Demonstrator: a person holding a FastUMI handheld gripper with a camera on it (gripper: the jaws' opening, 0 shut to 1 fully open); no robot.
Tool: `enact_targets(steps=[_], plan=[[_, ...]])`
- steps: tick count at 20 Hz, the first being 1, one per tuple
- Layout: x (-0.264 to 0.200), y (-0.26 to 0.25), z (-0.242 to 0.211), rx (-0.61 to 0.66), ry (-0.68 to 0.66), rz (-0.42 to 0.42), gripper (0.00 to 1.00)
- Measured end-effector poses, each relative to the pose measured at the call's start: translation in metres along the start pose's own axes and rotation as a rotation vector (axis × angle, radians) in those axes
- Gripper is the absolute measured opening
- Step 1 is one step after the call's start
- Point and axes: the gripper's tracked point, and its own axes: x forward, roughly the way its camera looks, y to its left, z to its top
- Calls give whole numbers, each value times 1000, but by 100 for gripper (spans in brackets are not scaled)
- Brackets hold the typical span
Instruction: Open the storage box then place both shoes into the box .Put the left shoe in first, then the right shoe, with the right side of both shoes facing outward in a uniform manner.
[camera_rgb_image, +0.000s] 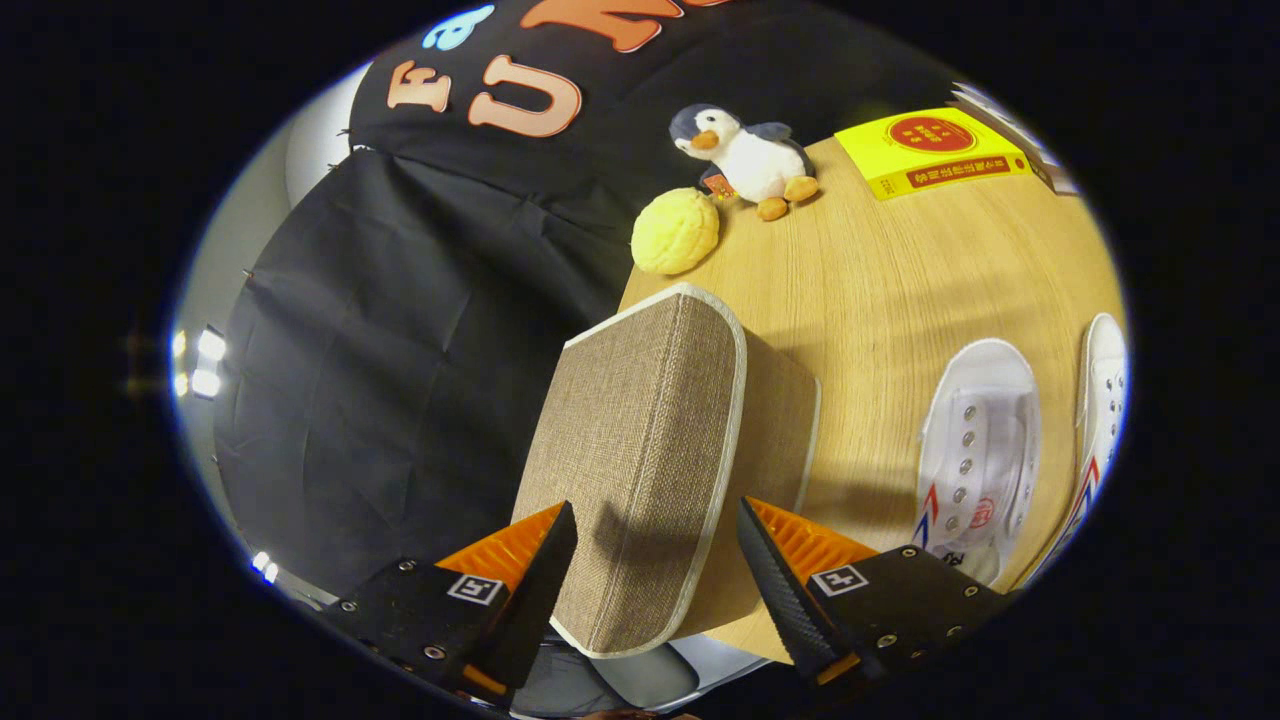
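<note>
A beige fabric storage box (650, 470) with pale piping stands at the near left corner of the wooden table (880, 290), its lid closed. My gripper (655, 555) is open, with one finger on each side of the box's near end and a gap left on both sides. Two white canvas shoes lie to the right of the box: one (975, 455) just beyond the right finger, the other (1100, 420) further right and partly cut off. Both have red and blue side stripes.
A yellow bun-shaped toy (675, 232) sits beyond the box near the table's left edge. A plush penguin (750, 158) stands behind it, and a yellow book (935, 150) lies at the far right. Black cloth hangs left of the table.
</note>
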Motion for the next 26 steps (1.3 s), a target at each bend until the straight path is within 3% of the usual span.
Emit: enact_targets(steps=[10,17,20,26], plan=[[13,2,-12,281,45,123,96],[-28,17,8,300,-53,170,87],[-49,36,25,314,-132,228,81],[-52,78,29,273,-179,268,75]])
